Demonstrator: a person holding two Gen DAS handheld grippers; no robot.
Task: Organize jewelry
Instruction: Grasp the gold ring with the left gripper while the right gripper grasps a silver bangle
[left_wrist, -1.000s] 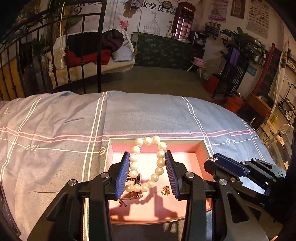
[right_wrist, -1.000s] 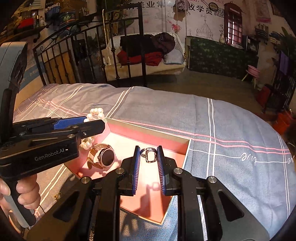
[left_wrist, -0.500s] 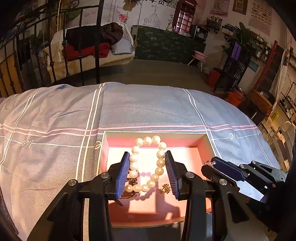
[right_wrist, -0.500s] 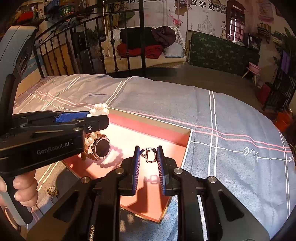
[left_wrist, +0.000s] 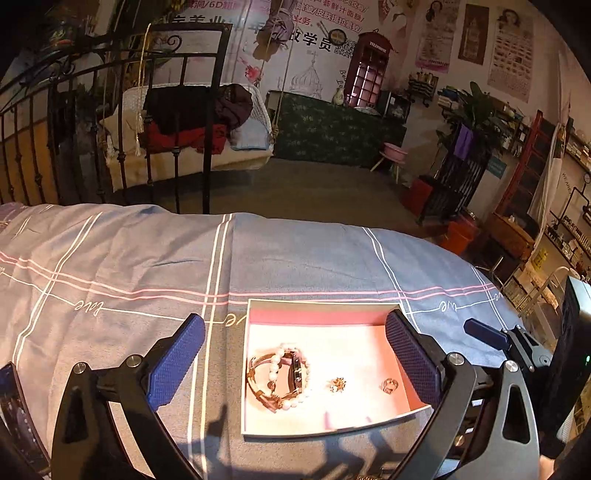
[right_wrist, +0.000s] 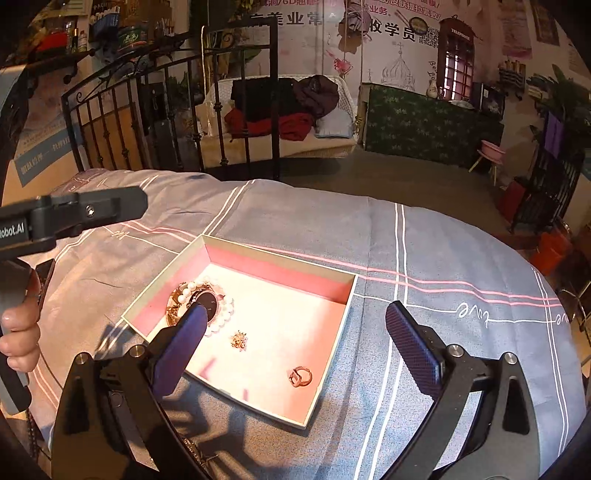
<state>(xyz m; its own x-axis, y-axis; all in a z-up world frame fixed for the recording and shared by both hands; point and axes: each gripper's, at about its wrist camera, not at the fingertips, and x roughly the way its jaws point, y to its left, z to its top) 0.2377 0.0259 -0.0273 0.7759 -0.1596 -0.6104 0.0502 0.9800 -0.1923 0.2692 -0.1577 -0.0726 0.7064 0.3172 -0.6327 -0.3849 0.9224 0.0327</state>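
Both grippers spread wide, nothing held: left gripper (left_wrist: 295, 354), right gripper (right_wrist: 293, 345). Pearl bracelet (left_wrist: 277, 373) and ring (right_wrist: 300, 376) lie in the pink tray (left_wrist: 321, 316), lower centre (brooch between them). Next pick, I'd say: descend squarely, close gently.

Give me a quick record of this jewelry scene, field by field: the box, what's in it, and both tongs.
surface: bedspread, grey with pink and white lines
box: open pink-lined box lying on the bedspread
box contents: pearl bracelet bunched with a watch; small gold brooch; ring
contents layout: bracelet and watch at left, brooch in middle, ring at right, apart from each other
left tongs: open, holding nothing
right tongs: open, holding nothing
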